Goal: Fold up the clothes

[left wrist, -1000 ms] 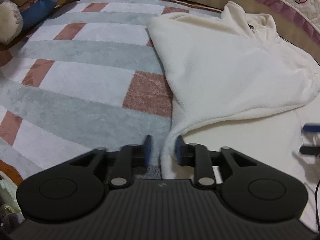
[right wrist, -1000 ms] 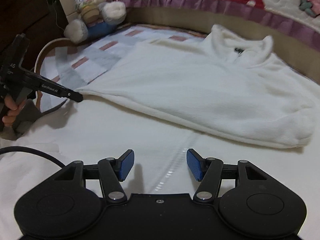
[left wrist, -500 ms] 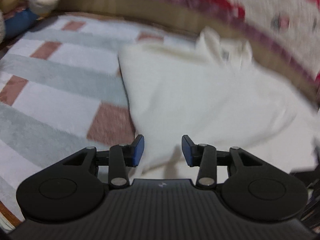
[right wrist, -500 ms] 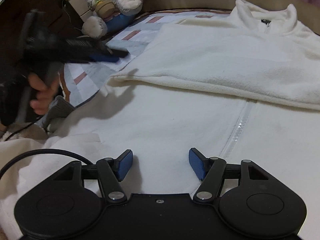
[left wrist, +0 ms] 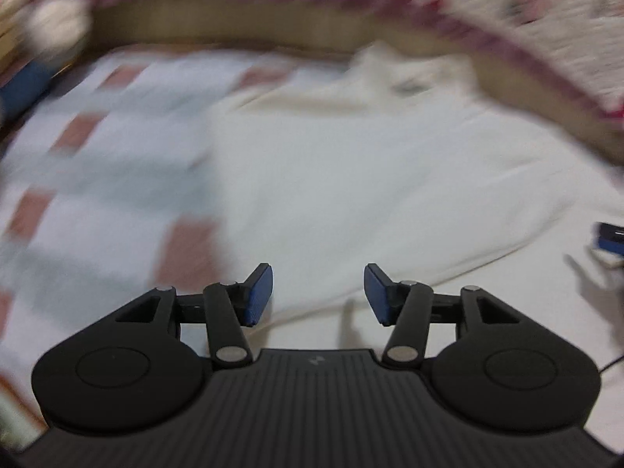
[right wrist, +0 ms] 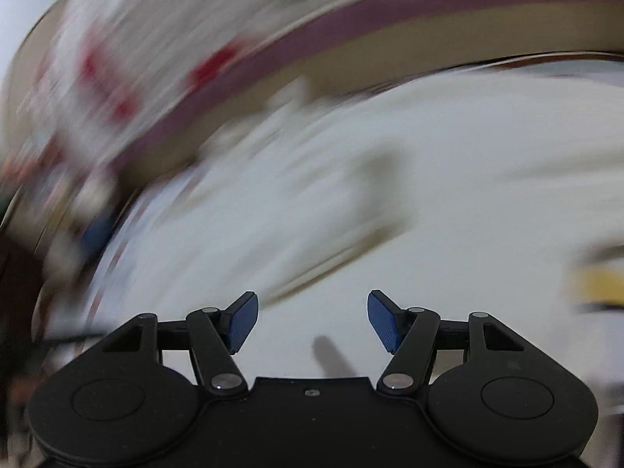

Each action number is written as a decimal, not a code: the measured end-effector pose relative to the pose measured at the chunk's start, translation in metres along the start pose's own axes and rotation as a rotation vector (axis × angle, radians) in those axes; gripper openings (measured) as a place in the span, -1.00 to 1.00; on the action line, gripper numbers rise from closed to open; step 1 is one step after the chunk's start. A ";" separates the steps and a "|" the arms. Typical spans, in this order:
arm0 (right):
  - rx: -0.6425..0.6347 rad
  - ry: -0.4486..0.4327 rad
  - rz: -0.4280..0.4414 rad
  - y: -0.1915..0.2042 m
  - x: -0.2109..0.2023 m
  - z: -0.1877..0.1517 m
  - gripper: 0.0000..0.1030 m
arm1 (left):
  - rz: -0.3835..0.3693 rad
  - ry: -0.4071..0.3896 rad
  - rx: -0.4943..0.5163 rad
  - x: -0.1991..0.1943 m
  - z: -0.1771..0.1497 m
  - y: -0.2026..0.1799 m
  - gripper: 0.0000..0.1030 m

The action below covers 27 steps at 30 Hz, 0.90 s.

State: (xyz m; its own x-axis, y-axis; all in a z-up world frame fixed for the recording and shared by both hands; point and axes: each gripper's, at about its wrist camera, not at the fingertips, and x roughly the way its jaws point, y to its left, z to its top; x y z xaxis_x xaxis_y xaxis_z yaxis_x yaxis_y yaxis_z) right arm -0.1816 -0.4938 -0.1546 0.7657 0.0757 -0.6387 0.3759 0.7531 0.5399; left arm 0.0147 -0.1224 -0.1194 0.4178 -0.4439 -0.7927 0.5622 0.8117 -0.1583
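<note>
**Both grippers open and empty above a white fleece garment**

Left gripper: blue pads parted about halfway, having just been opening, nothing between them, nothing touched. Hovering over pale cloth, with a thin shadow falling just below the gap. Right gripper: spread wide, likewise empty, clear of the fabric beneath (its own shadow a short dark streak under the gap).

White fleece garment spread flat ahead of the left gripper and running off to its right, lower folded edge just beyond the pads. Collar bunched at the far end, upper right of the gripper, close against the tan bed frame. In the right wrist view, the same garment filling most of the field ahead of and beneath the pads, a fold line slanting away from them to the left.

Soft, plush, cream-white; few creases; a small dark mark near the collar, too smeared to read. Striped grey, white and rust blanket lying to the left of the left gripper, partly under the garment's edge. Heavy motion blur in both views, worst in the right one.
</note>
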 end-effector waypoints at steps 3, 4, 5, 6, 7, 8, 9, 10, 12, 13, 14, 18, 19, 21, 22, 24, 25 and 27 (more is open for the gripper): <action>0.166 -0.156 -0.088 -0.065 -0.040 0.016 0.07 | -0.093 -0.024 0.133 0.009 0.027 -0.067 0.03; 0.208 -0.205 -0.099 -0.082 -0.053 0.015 -0.06 | -0.122 -0.024 0.175 0.017 0.032 -0.091 0.03; 0.252 -0.251 -0.118 -0.099 -0.067 0.014 -0.15 | -0.152 -0.027 0.211 0.026 0.036 -0.114 0.03; 0.291 -0.292 -0.140 -0.115 -0.079 0.013 -0.44 | -0.180 -0.030 0.241 0.035 0.039 -0.136 0.03; 0.311 -0.311 -0.174 -0.128 -0.089 0.012 -0.78 | -0.203 -0.030 0.259 0.046 0.041 -0.154 0.03; 0.331 -0.331 -0.208 -0.141 -0.098 0.012 -0.86 | -0.222 -0.027 0.273 0.058 0.043 -0.170 0.03; 0.347 -0.347 -0.244 -0.152 -0.108 0.011 -0.88 | -0.242 -0.024 0.286 0.070 0.044 -0.187 0.03; 0.349 -0.356 -0.289 -0.160 -0.114 0.012 -0.88 | -0.259 -0.022 0.301 0.081 0.045 -0.201 0.03; 0.376 -0.363 -0.372 -0.176 -0.125 0.013 -0.86 | -0.267 -0.031 0.334 0.099 0.045 -0.219 0.03; 0.406 -0.364 -0.406 -0.187 -0.129 0.015 -0.77 | -0.261 -0.033 0.342 0.108 0.047 -0.224 0.03; 0.444 -0.364 -0.443 -0.197 -0.133 0.017 -0.76 | -0.254 -0.030 0.344 0.118 0.048 -0.228 0.03; 0.523 -0.382 -0.515 -0.230 -0.141 0.022 -0.03 | -0.309 0.015 0.249 0.146 0.057 -0.222 0.18; 0.539 -0.393 -0.521 -0.237 -0.142 0.025 0.03 | -0.322 0.017 0.234 0.148 0.058 -0.220 0.22; 0.572 -0.409 -0.521 -0.249 -0.141 0.029 0.04 | -0.339 0.023 0.224 0.149 0.059 -0.220 0.32; 0.588 -0.415 -0.520 -0.253 -0.140 0.031 0.06 | -0.345 0.024 0.217 0.150 0.060 -0.220 0.34; 0.601 -0.434 -0.540 -0.259 -0.136 0.033 0.13 | -0.361 0.028 0.192 0.150 0.061 -0.217 0.35; 0.587 -0.456 -0.551 -0.260 -0.133 0.034 0.22 | -0.374 0.032 0.171 0.149 0.062 -0.214 0.35; 0.553 -0.495 -0.573 -0.260 -0.128 0.037 0.28 | -0.405 0.044 0.122 0.150 0.065 -0.207 0.35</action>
State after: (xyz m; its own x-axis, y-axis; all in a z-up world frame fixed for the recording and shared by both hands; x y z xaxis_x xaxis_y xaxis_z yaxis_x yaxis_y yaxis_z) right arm -0.3580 -0.7237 -0.1932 0.4745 -0.5933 -0.6503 0.8618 0.1626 0.4806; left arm 0.0069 -0.3818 -0.1670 0.1164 -0.6991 -0.7054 0.7559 0.5231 -0.3937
